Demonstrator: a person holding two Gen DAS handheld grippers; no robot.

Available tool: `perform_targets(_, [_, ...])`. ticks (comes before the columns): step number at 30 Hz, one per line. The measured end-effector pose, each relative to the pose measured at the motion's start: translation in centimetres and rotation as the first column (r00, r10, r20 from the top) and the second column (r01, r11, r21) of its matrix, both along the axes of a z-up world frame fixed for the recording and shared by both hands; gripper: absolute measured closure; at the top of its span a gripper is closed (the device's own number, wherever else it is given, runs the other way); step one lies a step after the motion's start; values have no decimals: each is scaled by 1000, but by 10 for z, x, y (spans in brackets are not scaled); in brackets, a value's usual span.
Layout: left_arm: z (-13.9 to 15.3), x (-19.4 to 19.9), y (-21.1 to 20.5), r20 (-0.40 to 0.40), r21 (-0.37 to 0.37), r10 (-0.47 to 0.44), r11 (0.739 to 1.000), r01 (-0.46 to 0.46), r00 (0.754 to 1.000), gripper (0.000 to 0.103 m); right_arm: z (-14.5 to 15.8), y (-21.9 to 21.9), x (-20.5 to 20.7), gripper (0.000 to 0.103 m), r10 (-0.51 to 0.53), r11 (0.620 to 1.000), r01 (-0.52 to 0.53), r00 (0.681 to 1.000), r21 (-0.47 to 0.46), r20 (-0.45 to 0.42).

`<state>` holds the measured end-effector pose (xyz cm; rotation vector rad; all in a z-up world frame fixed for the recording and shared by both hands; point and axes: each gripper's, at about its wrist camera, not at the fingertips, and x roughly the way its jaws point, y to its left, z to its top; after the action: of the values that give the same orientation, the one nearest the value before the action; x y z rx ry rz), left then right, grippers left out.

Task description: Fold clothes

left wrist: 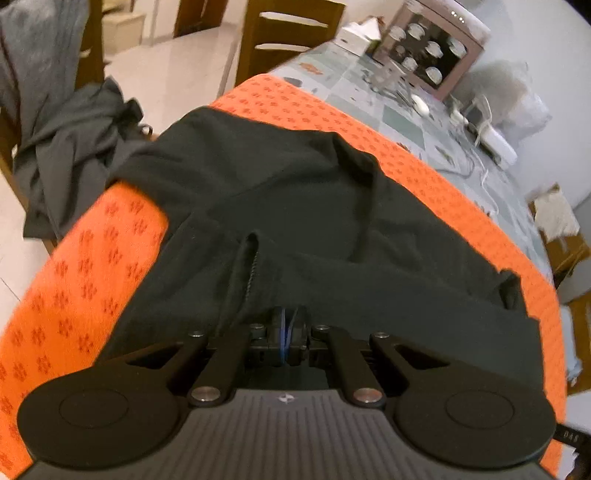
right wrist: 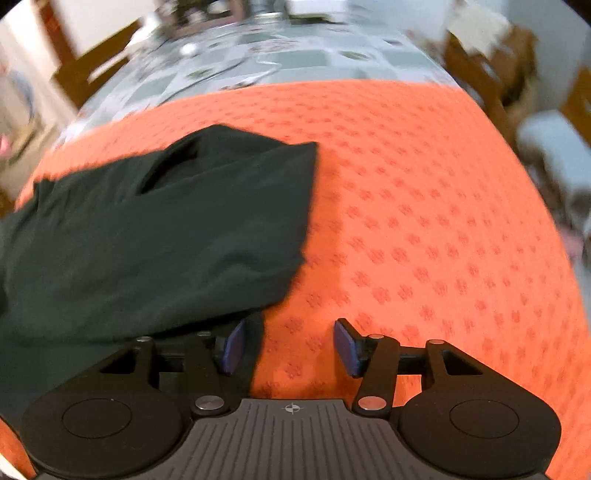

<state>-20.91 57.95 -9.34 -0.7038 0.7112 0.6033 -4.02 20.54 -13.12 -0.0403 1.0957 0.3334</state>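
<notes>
A black garment [left wrist: 295,206] lies spread on an orange patterned cloth [left wrist: 92,266], creased, with a raised ridge of fabric just ahead of my left gripper [left wrist: 290,332]. That gripper is shut on the garment's near edge. In the right wrist view the black garment [right wrist: 166,229] covers the left half of the orange cloth [right wrist: 424,221], its far right corner lying flat. My right gripper [right wrist: 290,345] is open above the cloth. Its left finger [right wrist: 232,347] sits at the garment's near corner; whether it touches is unclear. Nothing is between its fingers.
A heap of dark grey clothes [left wrist: 70,147] hangs over a chair at the left. Beyond the orange cloth, the table carries a box of jars [left wrist: 428,48], cables and a white adapter [left wrist: 495,140]. Wooden chairs [left wrist: 288,33] stand around the table, with another wooden chair [right wrist: 491,74] at the right.
</notes>
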Motion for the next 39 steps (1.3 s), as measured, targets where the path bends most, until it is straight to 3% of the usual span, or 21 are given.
perform_targets(3, [-6,-2,1,-17,-7,10,1000,-10,1000,98,6,-13,-5,49,-55,998,55,998,26,12])
perform_targets(9, [-17,-8,3,-45,-17,33,999,-33,998,97,24,-19,-5,49,-15,997,13,999,78,32])
perform_targets(12, [-4,-20,8,-14,3,66,998,-66,998,89,35,-11,-6,49,40,994,-44,998,97,40])
perform_targets(14, [4,-24,10,-7,26,63,998,-62,998,75,41,-3,-7,49,78,992,-82,996,100,48])
perform_targets(16, [7,-29,13,-1,42,32,999,-31,1000,67,46,9,-9,49,113,988,-118,992,98,57])
perform_targets(20, [-1,-27,21,-11,39,-71,997,72,997,65,51,36,-18,49,145,981,-152,987,117,63])
perform_targets(26, [-26,-11,32,-46,1,-233,973,233,971,65,48,69,-39,49,70,983,-74,997,171,31])
perform_targets(30, [-36,0,36,-59,9,-293,956,294,954,66,54,81,-61,49,35,985,-41,999,167,35])
perform_targets(31, [-37,2,37,-56,10,-304,952,305,951,66,56,81,-65,49,28,987,-34,999,159,40])
perform_targets(33, [-38,4,37,-40,5,-324,946,325,945,98,60,83,-73,49,13,990,-20,999,142,51])
perform_targets(39, [-9,-7,38,94,7,-335,942,335,938,100,70,76,-83,49,-64,992,54,994,118,83])
